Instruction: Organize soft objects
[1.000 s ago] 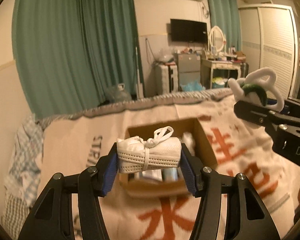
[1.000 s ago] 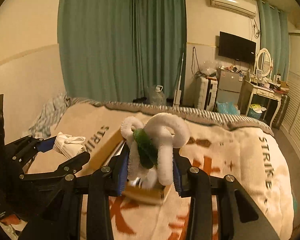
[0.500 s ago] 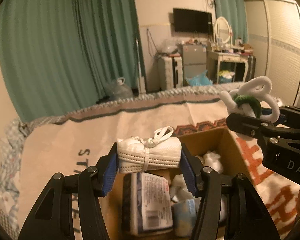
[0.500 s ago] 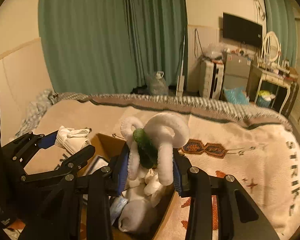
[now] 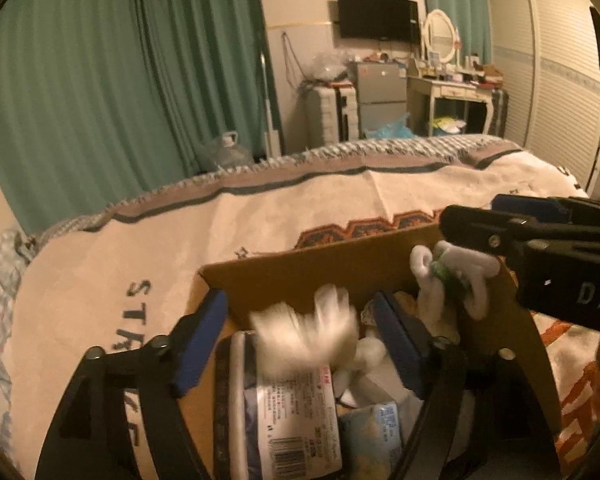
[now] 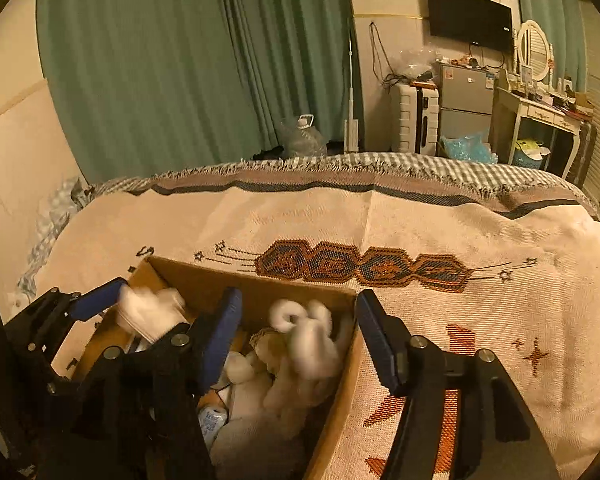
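Note:
An open cardboard box (image 5: 300, 268) sits on the bed, right under both grippers. My left gripper (image 5: 300, 340) has its jaws opening. The white tied cloth bundle (image 5: 304, 332) is a blur between them, clear of both blue pads, dropping into the box. In the right wrist view my right gripper (image 6: 298, 340) is also opening. The white and green plush ring (image 6: 304, 332) falls loose between its pads, onto the soft white things in the box (image 6: 240, 280). The bundle (image 6: 148, 312) shows blurred at the left.
The box holds a flat packet with a barcode (image 5: 296, 412), a small blue pack (image 5: 376, 428) and white plush pieces. It stands on a cream patterned blanket (image 6: 460, 340). Green curtains, a water jug (image 6: 302, 136) and furniture lie beyond the bed's far edge.
Both grippers came forward and down over the box, then their jaws spread. The cloth bundle and the plush ring, gripped before, are now loose and falling.

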`<state>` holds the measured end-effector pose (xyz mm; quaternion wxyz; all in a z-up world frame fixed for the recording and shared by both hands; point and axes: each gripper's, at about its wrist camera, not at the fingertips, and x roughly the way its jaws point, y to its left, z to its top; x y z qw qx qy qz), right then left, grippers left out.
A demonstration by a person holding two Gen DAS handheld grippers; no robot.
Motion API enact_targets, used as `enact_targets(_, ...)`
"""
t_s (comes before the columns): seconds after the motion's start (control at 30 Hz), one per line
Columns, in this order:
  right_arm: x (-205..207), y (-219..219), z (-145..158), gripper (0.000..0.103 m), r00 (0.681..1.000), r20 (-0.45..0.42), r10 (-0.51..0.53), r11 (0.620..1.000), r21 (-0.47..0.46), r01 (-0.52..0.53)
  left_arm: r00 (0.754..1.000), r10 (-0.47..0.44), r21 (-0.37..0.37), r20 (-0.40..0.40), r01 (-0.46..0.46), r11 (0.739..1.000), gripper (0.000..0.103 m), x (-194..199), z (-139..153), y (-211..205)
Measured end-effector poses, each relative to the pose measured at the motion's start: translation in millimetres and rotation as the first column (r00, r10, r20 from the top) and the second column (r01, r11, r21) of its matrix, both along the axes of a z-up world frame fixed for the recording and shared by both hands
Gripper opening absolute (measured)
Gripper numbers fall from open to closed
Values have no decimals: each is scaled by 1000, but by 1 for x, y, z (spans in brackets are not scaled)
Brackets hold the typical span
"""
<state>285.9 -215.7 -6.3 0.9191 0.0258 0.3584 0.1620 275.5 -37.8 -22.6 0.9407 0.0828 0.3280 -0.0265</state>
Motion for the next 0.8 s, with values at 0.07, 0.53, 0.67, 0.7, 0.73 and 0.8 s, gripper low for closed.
enact_targets(0.07, -9, -4, 13, 60, 1000, 14, -13, 1000, 2, 13, 1000, 11, 19, 11, -11, 1000, 78, -5, 11, -1)
enact_targets(0.53, -179, -25, 192, 73, 951, 301, -69, 996, -37, 84, 935, 38, -82, 353, -10, 997, 88, -160, 191, 20)
enact_targets(0.67, -233, -30, 221, 87, 927, 366, -87, 995, -22, 102, 894, 38, -91, 447, 3, 996, 90, -209, 220, 26)
enact_targets(0.7, -245, -30, 224, 96, 919, 385, -87, 995, -19, 103, 882, 42, -95, 470, 3, 995, 95, -221, 223, 28)
enact_targets(0.73, -255, -31, 226, 99, 913, 399, -90, 994, -18, 106, 869, 46, -101, 493, 5, 995, 96, -233, 225, 31)
enact_targets(0.8, -273, -32, 227, 103, 902, 422, -91, 994, -13, 106, 854, 45, -111, 518, 16, 994, 96, -251, 227, 35)
